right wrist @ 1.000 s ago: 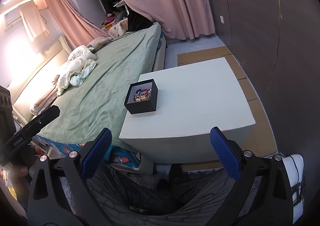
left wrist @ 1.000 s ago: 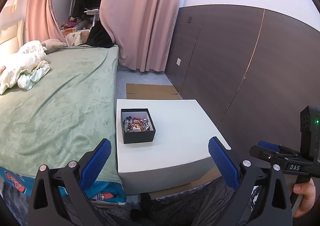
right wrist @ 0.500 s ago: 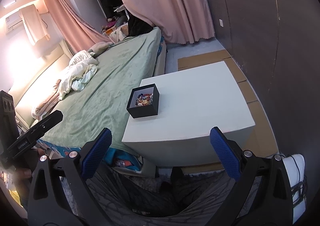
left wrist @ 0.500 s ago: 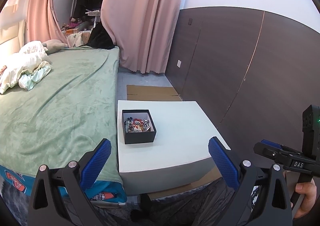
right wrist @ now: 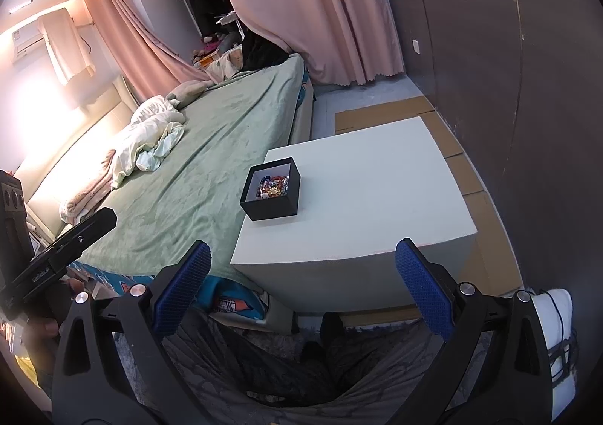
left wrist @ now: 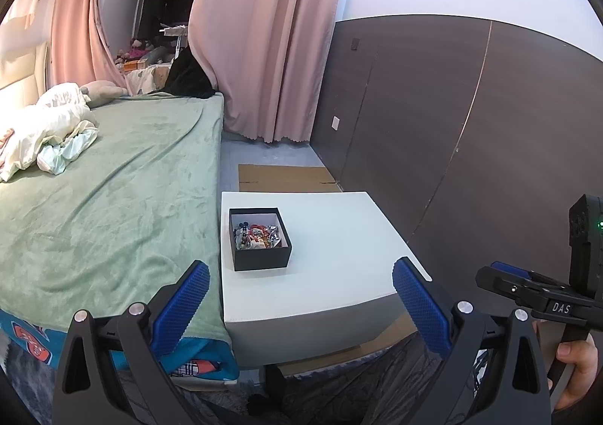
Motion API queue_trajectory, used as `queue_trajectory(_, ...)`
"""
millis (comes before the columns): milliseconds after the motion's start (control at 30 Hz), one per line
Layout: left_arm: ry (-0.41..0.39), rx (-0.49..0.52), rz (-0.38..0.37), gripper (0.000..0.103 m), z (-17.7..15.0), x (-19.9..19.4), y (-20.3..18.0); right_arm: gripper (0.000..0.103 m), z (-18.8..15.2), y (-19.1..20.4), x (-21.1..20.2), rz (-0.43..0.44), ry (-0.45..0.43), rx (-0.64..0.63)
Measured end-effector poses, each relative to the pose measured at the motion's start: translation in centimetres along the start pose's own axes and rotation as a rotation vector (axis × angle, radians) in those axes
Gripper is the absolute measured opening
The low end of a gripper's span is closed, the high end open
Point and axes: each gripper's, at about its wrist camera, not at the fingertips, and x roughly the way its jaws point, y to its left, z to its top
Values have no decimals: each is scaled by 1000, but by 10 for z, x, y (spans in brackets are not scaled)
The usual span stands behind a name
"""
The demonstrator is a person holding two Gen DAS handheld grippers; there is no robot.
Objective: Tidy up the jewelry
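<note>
A small black open box (left wrist: 260, 240) with a pile of colourful jewelry (left wrist: 257, 235) stands on the left part of a low white table (left wrist: 339, 259). It also shows in the right wrist view (right wrist: 272, 194), with the jewelry (right wrist: 273, 187) inside, near the table's (right wrist: 377, 191) left edge. My left gripper (left wrist: 299, 297) is open and empty, held back from the table's near edge. My right gripper (right wrist: 301, 285) is open and empty, also short of the table. Each gripper shows at the edge of the other's view.
A bed with a green blanket (left wrist: 105, 199) runs along the table's left side, with crumpled bedding (left wrist: 45, 131) at its head. A dark panelled wall (left wrist: 452, 123) is on the right. Cardboard sheets (left wrist: 282, 178) lie on the floor. Pink curtains (left wrist: 264, 40) hang behind.
Both grippers have drifted back and up slightly, so the table and box look a little smaller and farther away. Both stay open and empty.
</note>
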Motion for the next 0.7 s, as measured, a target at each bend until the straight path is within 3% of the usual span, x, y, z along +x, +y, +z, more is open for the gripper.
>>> queue_trajectory(700, -13, 0, -3, 95, -1, -8, -2, 98, -3, 2, -9, 4, -11, -14)
